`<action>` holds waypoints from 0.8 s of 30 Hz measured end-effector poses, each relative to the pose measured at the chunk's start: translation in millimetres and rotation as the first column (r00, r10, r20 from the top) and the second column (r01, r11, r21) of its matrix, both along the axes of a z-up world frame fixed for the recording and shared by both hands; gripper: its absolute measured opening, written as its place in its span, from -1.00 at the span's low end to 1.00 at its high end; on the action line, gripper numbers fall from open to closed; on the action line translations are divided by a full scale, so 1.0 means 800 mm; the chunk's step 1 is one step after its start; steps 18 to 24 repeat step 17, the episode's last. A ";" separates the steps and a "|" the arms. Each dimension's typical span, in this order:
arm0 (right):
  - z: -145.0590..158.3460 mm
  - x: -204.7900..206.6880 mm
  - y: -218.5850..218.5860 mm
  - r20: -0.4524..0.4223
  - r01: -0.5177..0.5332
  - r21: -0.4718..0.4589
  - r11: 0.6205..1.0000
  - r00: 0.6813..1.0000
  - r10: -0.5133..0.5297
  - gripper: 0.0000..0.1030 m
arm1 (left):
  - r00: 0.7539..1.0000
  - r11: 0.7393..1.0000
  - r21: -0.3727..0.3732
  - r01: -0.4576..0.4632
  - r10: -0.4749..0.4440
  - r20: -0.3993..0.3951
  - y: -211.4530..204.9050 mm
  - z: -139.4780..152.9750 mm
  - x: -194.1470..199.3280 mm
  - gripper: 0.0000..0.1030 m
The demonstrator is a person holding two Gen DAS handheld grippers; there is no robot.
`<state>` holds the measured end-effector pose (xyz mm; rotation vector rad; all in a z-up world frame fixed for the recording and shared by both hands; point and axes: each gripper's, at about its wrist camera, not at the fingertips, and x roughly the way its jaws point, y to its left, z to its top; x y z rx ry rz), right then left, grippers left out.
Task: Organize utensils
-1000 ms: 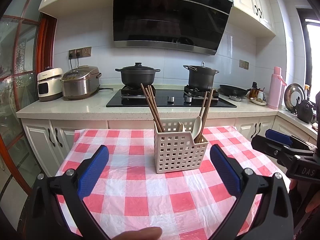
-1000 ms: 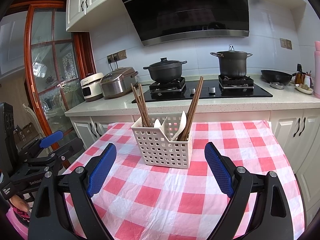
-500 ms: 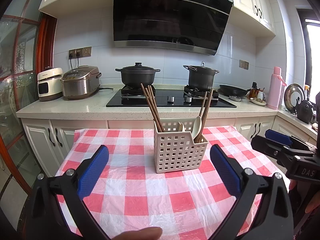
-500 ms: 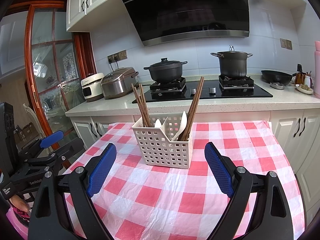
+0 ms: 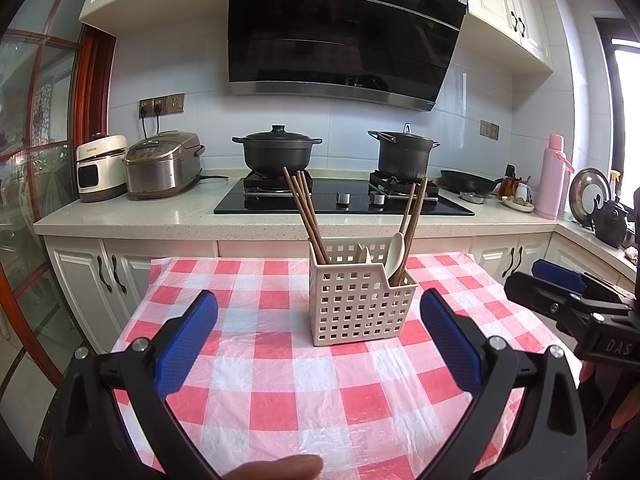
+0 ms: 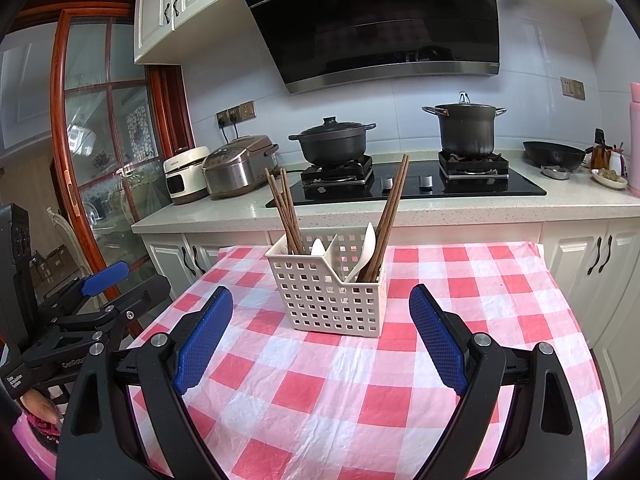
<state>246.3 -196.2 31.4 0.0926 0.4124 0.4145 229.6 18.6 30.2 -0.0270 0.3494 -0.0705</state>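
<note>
Nearest the lens, left gripper (image 5: 319, 308) with blue-padded black fingers spread wide, nothing between them, hovering over the red-and-white checked plastic tablecloth (image 5: 276, 404). Right gripper (image 6: 321, 305) likewise spread wide and holding nothing, above the same cloth. Seen from the left wrist, right gripper off at the right edge of the table; from the right wrist, left gripper off at the left edge.

Just past both sets of fingertips, a white perforated plastic utensil caddy (image 5: 360, 306) standing upright on the cloth, near the middle of the table, split into compartments. In the left compartment, a bundle of brown wooden chopsticks (image 5: 306, 216) leaning left. In the right compartment, a second pair of brown chopsticks (image 5: 412, 220) leaning right, beside a white ceramic spoon (image 5: 394, 250) with bowl up. Another white spoon tip (image 6: 318, 247) poking up beside the divider.

Farther back, a speckled stone countertop (image 5: 140, 216) over white cabinets. On it, a black glass hob (image 5: 344, 202) carrying a squat black lidded casserole (image 5: 276, 152) and a taller dark stockpot (image 5: 404, 152). At left, a steel rice cooker (image 5: 162, 166) and a small white appliance (image 5: 100, 168). At far right, a pink thermos (image 5: 554, 176). Overhead, a black slanted range hood (image 5: 344, 32).
</note>
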 end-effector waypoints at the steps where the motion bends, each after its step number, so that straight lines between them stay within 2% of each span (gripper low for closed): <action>1: 0.000 0.000 0.000 -0.001 0.000 0.000 1.000 1.000 0.000 0.64 | 1.000 1.000 0.000 -0.002 0.002 0.000 0.000 0.000 0.000 0.90; 24: 0.002 -0.009 -0.004 0.006 0.013 0.002 1.000 1.000 -0.013 0.64 | 0.999 1.000 -0.024 -0.005 0.004 -0.044 0.005 -0.003 0.000 0.90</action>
